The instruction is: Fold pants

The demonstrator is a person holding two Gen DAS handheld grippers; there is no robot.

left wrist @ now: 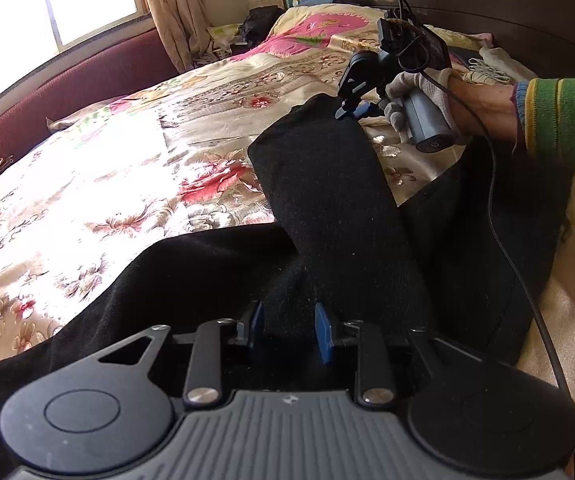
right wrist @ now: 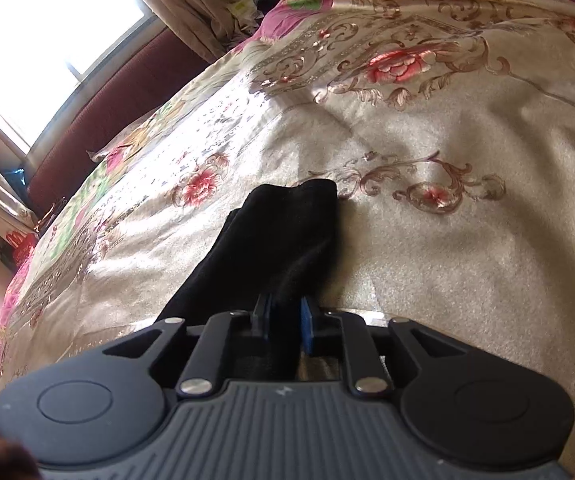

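Black pants (left wrist: 327,200) lie on a floral bedspread (left wrist: 127,184). One leg runs up and away toward the right gripper (left wrist: 349,110), which is shut on its far end, held by a gloved hand. My left gripper (left wrist: 289,330) sits at the crotch area with black cloth between its blue pads (left wrist: 323,336). In the right wrist view the right gripper (right wrist: 283,320) pinches the black leg end (right wrist: 287,236), which hangs forward over the bedspread (right wrist: 447,264).
A dark red upholstered rail (left wrist: 67,96) runs along the bed's far side under a bright window (left wrist: 47,4). Clothes and a pillow pile (left wrist: 263,24) lie at the head end. A black cable (left wrist: 503,240) trails from the right gripper over the pants.
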